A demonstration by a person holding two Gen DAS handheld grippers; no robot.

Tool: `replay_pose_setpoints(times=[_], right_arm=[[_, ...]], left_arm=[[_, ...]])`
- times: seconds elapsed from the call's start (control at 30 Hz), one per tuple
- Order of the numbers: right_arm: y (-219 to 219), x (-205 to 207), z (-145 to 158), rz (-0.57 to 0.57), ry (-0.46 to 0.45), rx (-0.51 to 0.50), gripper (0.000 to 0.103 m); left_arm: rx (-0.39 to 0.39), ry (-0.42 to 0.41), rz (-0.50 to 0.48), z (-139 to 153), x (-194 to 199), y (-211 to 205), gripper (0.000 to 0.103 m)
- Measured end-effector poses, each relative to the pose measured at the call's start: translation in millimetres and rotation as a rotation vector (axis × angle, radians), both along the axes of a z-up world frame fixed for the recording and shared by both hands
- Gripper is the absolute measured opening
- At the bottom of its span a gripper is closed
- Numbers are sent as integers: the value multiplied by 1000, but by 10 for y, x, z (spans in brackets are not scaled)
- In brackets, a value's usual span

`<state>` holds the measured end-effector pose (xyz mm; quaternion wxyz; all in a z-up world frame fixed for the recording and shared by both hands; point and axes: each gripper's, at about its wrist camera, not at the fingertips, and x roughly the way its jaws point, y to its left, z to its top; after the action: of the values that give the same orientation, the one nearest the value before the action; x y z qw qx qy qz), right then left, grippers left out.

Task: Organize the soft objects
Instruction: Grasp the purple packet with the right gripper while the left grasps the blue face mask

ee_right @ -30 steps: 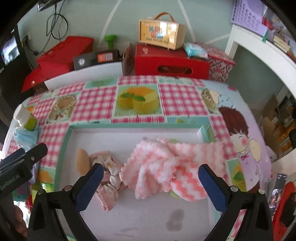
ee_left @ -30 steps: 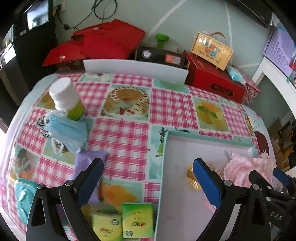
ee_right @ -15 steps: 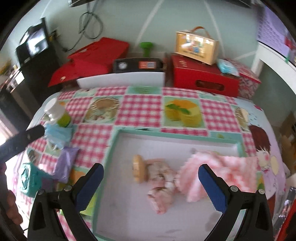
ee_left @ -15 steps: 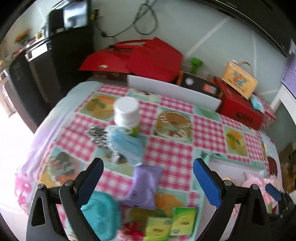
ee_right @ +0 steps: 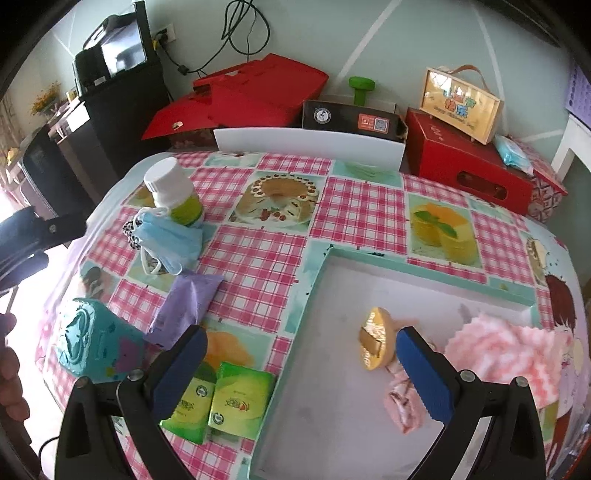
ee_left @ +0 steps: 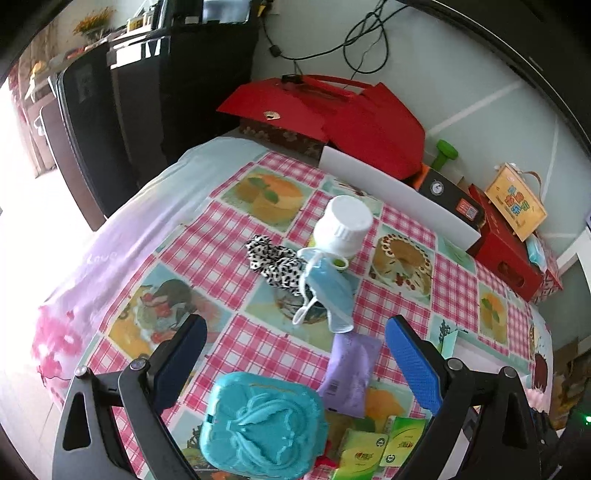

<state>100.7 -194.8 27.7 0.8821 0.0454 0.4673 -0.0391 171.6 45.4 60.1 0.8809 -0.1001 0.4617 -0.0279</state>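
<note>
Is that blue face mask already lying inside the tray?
No, the blue face mask lies on the checkered tablecloth beside the white-capped bottle, well left of the tray.

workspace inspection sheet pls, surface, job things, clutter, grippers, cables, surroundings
surface: checked tablecloth, teal-rimmed tray on it.
job's things: pink towel in the tray; blue face mask, leopard scrunchie, purple pack outside it.
clutter: white-capped bottle, teal box, green packets.
grippers: left gripper and right gripper open, empty.
cables: black cable on the wall.
surroundings: red boxes, black cabinet.
</note>
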Motion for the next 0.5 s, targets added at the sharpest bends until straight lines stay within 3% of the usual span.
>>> replay_pose_setpoints(times=[0.5], right_arm=[[485, 350, -195, 169, -21, 92, 103]], left_arm=[[-52, 136, -97, -257, 332, 54, 97]])
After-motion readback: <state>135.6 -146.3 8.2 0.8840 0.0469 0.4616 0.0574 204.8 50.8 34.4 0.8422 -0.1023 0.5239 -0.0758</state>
